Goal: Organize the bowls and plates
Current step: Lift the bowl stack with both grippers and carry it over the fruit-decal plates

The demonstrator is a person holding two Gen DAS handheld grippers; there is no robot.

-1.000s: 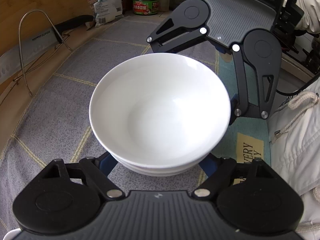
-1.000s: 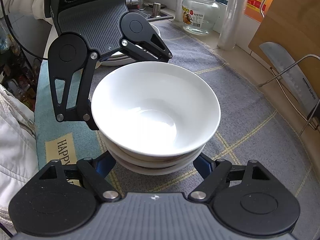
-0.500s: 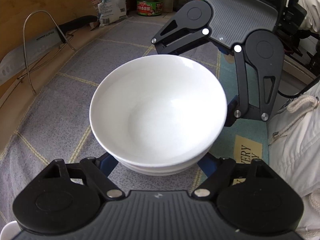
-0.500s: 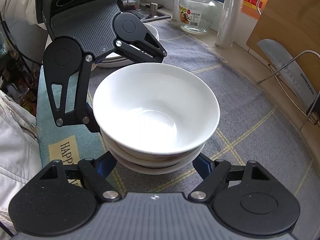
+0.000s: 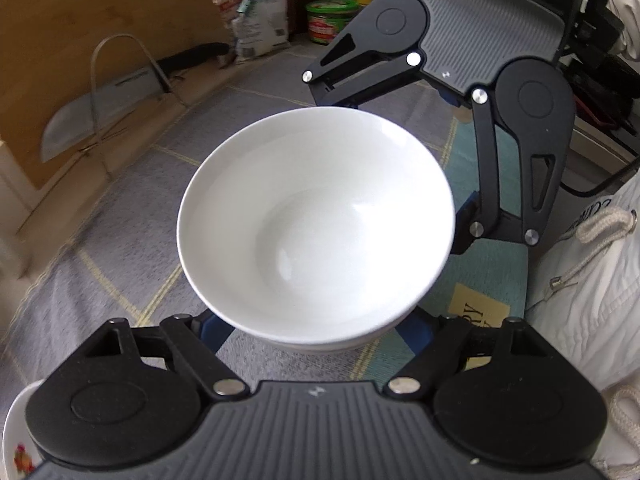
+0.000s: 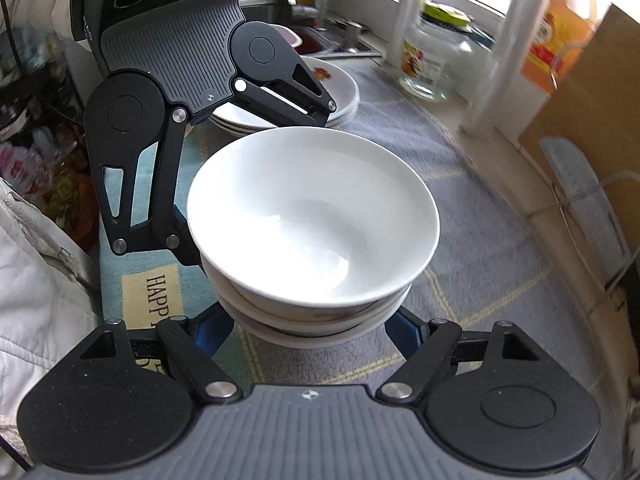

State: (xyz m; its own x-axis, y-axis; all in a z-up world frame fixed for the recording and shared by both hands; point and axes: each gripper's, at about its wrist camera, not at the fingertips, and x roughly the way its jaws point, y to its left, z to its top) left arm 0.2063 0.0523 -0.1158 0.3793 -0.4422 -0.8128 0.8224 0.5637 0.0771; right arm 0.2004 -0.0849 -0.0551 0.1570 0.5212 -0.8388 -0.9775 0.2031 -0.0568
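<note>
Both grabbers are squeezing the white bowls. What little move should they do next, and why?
Probably carry the stack of bowls toward the plates at the far end of the grey cloth and set it down beside them. The left gripper and right gripper clamp the stack from opposite sides, so both should move together, keeping it level.

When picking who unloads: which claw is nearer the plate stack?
Left. The left claw sits just before the plate stack; the right claw is across the bowl stack.
</note>
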